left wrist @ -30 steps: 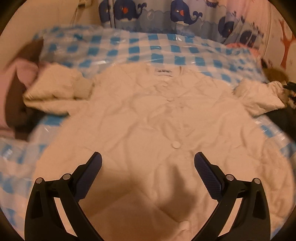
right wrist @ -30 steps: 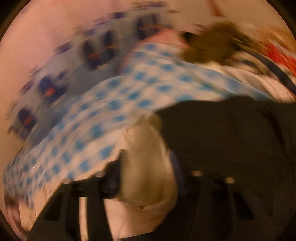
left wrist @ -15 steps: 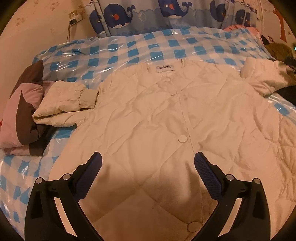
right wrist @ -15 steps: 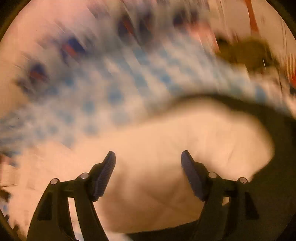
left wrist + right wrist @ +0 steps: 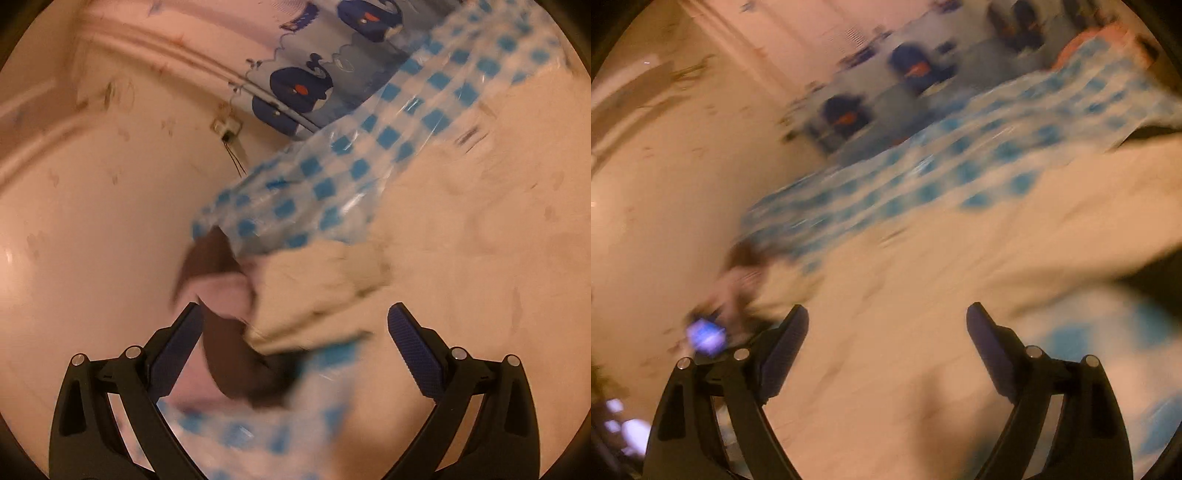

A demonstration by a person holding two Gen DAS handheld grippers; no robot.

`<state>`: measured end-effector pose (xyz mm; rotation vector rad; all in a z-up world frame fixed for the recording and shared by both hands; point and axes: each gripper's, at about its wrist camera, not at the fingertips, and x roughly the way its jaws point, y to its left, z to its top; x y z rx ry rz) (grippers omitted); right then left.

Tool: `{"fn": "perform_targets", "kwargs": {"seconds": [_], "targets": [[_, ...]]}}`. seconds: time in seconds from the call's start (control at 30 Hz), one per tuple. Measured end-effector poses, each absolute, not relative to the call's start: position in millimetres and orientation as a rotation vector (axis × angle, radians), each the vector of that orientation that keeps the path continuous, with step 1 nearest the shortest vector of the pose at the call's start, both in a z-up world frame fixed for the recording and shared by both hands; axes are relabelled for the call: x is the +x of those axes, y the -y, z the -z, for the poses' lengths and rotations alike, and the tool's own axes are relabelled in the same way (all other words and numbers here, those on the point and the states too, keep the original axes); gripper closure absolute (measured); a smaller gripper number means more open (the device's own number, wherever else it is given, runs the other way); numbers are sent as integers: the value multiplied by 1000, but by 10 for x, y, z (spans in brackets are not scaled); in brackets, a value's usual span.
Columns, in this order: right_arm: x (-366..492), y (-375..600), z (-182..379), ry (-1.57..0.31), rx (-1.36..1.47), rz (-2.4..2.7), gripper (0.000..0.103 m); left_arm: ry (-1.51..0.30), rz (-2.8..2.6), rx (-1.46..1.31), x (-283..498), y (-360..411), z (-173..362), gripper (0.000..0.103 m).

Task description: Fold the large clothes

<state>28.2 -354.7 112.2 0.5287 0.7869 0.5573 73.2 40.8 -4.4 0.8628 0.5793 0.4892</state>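
A cream quilted jacket lies spread on a bed covered with a blue-and-white checked sheet. Its left sleeve lies bunched just ahead of my left gripper, which is open and empty above it. In the right wrist view the jacket fills the middle, blurred. My right gripper is open and empty over the jacket's body.
A pink and brown garment lies at the bed's left edge beside the sleeve. A plain wall stands left of the bed. A whale-print curtain hangs behind. A dark garment lies at the right.
My right gripper has let go of the cream fabric and opened, then swung left over the jacket. My left gripper has swung left, from the jacket's front toward the left sleeve.
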Motion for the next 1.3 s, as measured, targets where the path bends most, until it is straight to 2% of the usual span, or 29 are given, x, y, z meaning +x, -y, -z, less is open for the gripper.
{"fn": "perform_targets", "kwargs": {"seconds": [0.1, 0.17, 0.23, 0.37, 0.5, 0.57, 0.63, 0.83, 1.1, 1.17, 1.2, 1.23, 1.3], "targets": [[3, 3166, -979, -797, 600, -658, 19, -585, -446, 898, 932, -686, 36, 7], [-62, 2959, -849, -810, 640, -688, 19, -641, -375, 822, 1125, -918, 33, 7], [-31, 2828, -694, -842, 686, -701, 19, -730, -240, 622, 1365, -1252, -25, 7], [-88, 2786, -505, -892, 671, -687, 19, -761, -184, 580, 1626, -1527, 127, 7], [-46, 2952, -332, -924, 738, -666, 19, -793, -138, 681, 1828, -1492, 320, 8], [-64, 3007, -339, -917, 748, -658, 19, -811, 5, 645, 1833, -1393, 293, 9], [-82, 3040, -362, -903, 747, -661, 19, -779, 31, 780, 1782, -1273, 373, 9], [-109, 2975, -334, -919, 732, -684, 19, -874, -53, 1047, 2016, -1367, 753, 9], [-104, 3000, -250, -927, 736, -664, 19, -954, -142, 1074, 2398, -1452, 1050, 9], [-107, 3009, -233, -926, 737, -662, 19, -937, -201, 985, 2486, -1523, 972, 32], [-107, 3009, -231, -926, 737, -662, 19, -942, -246, 926, 2525, -1600, 923, 64], [-108, 3012, -227, -926, 737, -662, 19, -946, -288, 865, 2561, -1689, 870, 80], [-112, 3015, -225, -924, 737, -661, 19, -947, -301, 732, 2566, -1872, 730, 87]]}}
